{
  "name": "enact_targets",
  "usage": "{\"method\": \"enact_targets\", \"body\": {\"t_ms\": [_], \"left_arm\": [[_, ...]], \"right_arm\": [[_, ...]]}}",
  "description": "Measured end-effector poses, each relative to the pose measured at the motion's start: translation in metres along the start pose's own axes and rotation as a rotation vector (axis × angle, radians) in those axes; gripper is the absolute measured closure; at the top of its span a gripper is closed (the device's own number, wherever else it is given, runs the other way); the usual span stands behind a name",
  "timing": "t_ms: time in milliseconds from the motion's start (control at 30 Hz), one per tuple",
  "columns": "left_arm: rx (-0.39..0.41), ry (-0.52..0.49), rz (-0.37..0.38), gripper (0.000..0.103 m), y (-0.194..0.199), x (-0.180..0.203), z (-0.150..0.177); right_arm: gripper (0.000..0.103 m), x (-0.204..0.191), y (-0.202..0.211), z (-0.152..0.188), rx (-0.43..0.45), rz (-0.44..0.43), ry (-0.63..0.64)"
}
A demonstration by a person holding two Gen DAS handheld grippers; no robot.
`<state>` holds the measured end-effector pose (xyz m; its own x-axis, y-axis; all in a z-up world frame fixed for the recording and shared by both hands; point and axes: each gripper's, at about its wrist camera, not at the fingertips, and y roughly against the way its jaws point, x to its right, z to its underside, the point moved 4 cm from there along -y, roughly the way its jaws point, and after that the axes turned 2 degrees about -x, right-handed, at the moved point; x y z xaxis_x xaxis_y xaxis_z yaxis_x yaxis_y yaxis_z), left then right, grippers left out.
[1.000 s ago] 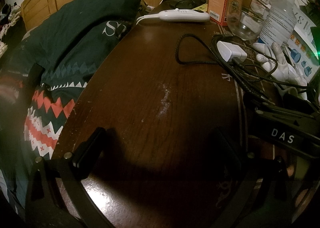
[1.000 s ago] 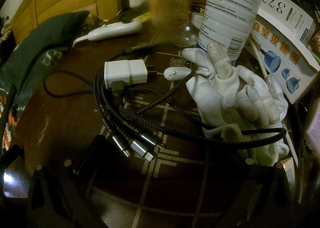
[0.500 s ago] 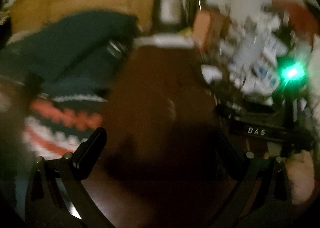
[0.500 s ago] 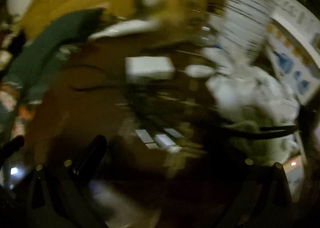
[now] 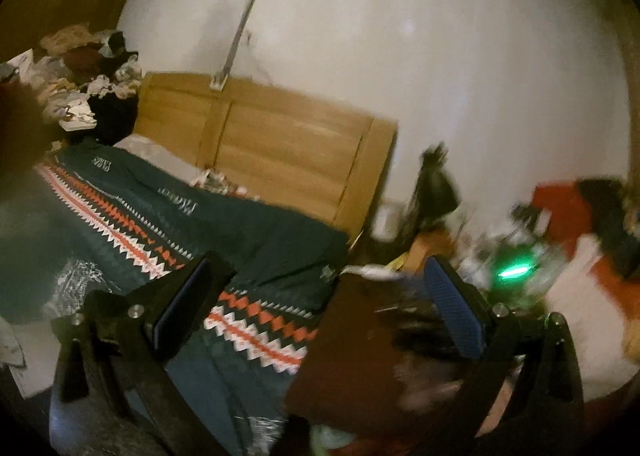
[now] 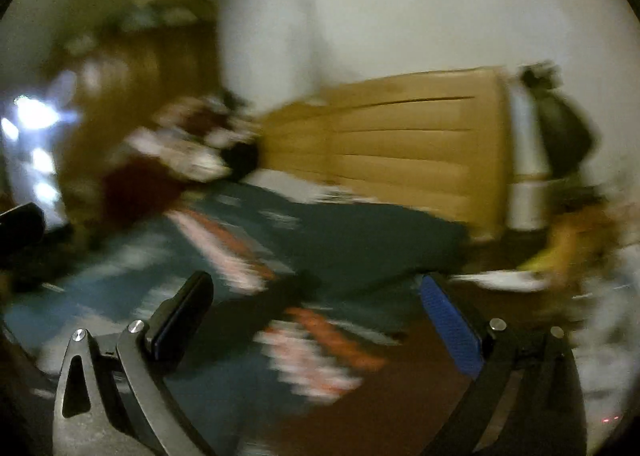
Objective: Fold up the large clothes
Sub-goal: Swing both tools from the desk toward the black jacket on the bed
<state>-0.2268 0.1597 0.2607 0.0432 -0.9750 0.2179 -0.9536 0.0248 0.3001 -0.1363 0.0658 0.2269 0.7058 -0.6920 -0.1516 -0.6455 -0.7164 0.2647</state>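
A dark teal cover with red and white zigzag bands point(image 5: 224, 232) lies over the bed; it also shows blurred in the right wrist view point(image 6: 320, 240). A heap of crumpled clothes point(image 5: 84, 72) sits at the far left of the bed, blurred in the right wrist view point(image 6: 192, 144). My left gripper point(image 5: 316, 276) is open and empty, raised above the bedside table's near corner. My right gripper point(image 6: 316, 292) is open and empty, also raised, facing the bed.
A wooden headboard point(image 5: 280, 148) stands against a white wall. The dark brown bedside table point(image 5: 360, 344) is at lower right, with clutter and a green light point(image 5: 514, 270) at the right. A dark bag point(image 6: 564, 136) hangs right of the headboard.
Both grippers have lifted off the table and swung up and left, from facing the tabletop clutter to facing the bed and headboard. The right wrist view is motion-blurred. Both stay open.
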Motion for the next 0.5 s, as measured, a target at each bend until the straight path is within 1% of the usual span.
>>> {"method": "enact_targets", "body": {"t_ms": [33,67,167,233,267,300,333,367,433,500], "left_arm": [[0.021,0.014,0.014,0.000,0.012,0.003,-0.001],[0.036,0.038,0.032,0.000,0.022,0.007,0.001],[0.056,0.060,0.077,0.000,0.042,0.021,0.008],[0.062,0.072,0.110,0.000,0.052,0.028,0.012],[0.063,0.074,0.109,0.000,0.056,0.028,0.014],[0.071,0.070,0.100,0.000,0.063,0.028,0.015],[0.078,0.066,0.088,0.000,0.069,0.026,0.015],[0.085,0.074,0.069,0.000,0.075,0.018,0.015],[0.121,0.087,0.025,0.000,0.093,0.004,0.014],[0.174,0.132,-0.038,0.000,0.118,-0.022,0.013]], "right_arm": [[0.000,-0.024,-0.007,-0.008,-0.014,-0.099,-0.053],[0.000,-0.032,-0.016,-0.009,-0.044,-0.150,-0.091],[0.000,-0.083,-0.044,-0.003,-0.107,-0.245,-0.119],[0.000,-0.128,-0.056,0.013,-0.133,-0.343,-0.151],[0.000,-0.150,-0.073,0.034,-0.175,-0.386,-0.140],[0.000,-0.158,-0.091,0.057,-0.226,-0.409,-0.119],[0.000,-0.180,-0.093,0.074,-0.273,-0.436,-0.094],[0.000,-0.198,-0.096,0.104,-0.343,-0.480,-0.064],[0.000,-0.226,-0.078,0.143,-0.434,-0.547,-0.016],[0.000,-0.251,-0.043,0.181,-0.500,-0.602,0.029]]}}
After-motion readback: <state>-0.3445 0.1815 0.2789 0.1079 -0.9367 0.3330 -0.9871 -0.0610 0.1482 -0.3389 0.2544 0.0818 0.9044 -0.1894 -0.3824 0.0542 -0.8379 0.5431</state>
